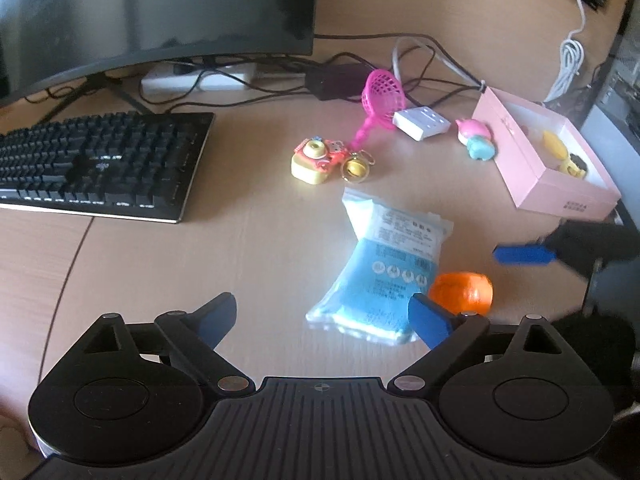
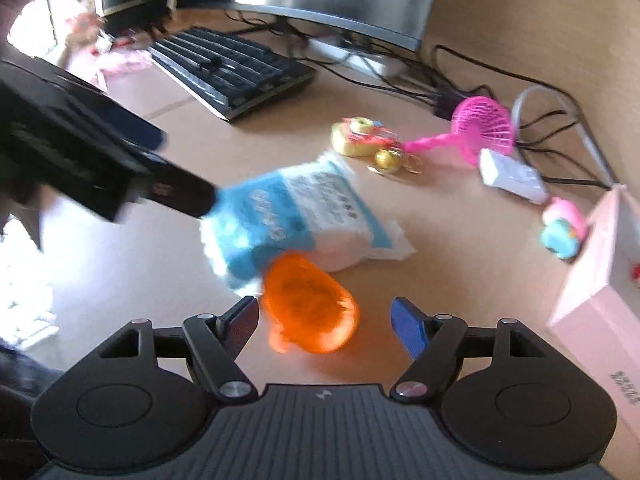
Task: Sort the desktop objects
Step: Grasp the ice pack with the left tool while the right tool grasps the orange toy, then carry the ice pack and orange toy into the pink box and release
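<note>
Two sets of tongs in play, both spread wide and pinching nothing. The right tongs (image 2: 324,326) have the orange toy (image 2: 310,304) sitting right between the fingers, nearer the left pad, not clearly touching either one. My guess is that's the next thing to get picked up, since the gap is lined up around it. Motion blur makes actual contact hard to call.

The left tongs (image 1: 322,320) hover low over the worktop (image 1: 160,264) with the blue pack (image 1: 384,272) just ahead, partly behind the right finger. Looks like they're parked there waiting, or lining up on the pack.

Off to the right of the right tongs is the pink box (image 2: 592,280), open on top with a few small things already inside, so that's probably where the sorted stuff goes. It being close on that side makes the right tongs the obvious choice for the drop.

Further ahead of both: toy camera (image 1: 314,160), pink scoop (image 1: 380,98), white adapter (image 1: 420,122), and a pink-and-teal squishy (image 1: 478,140) just beside the box wall. Keyboard (image 1: 100,164) is well off to the left.
</note>
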Action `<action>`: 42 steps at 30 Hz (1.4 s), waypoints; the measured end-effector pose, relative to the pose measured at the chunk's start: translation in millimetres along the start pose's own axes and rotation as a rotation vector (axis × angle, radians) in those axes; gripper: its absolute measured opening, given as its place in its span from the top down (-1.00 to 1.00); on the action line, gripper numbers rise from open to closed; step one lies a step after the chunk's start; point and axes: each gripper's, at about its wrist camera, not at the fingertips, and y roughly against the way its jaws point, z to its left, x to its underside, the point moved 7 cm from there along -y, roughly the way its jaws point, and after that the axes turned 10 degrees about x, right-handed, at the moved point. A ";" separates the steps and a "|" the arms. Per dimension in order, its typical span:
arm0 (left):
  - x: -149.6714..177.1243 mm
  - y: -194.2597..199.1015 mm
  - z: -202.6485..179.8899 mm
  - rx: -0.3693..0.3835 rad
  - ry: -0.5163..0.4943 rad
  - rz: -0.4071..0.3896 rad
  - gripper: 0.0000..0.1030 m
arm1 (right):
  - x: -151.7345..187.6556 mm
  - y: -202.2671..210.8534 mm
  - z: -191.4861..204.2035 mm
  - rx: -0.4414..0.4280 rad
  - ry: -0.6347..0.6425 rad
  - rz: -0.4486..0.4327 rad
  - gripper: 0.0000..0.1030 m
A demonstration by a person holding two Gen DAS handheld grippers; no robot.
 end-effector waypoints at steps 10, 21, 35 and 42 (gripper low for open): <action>17.9 3.5 1.0 -0.021 0.028 0.025 -0.90 | 7.2 3.2 -8.5 -0.016 -0.067 0.003 -0.44; 19.8 4.6 -11.9 -0.019 -0.059 0.049 -0.94 | 3.9 -9.9 -2.4 0.034 -0.105 -0.002 -0.13; -7.8 -78.4 -57.5 -0.027 -0.365 0.093 -0.36 | 61.6 66.0 -87.7 0.236 -0.343 0.114 -0.13; -14.3 -65.9 -71.0 0.018 -0.310 0.077 -0.16 | 85.0 108.0 -128.8 0.291 -0.403 0.101 -0.13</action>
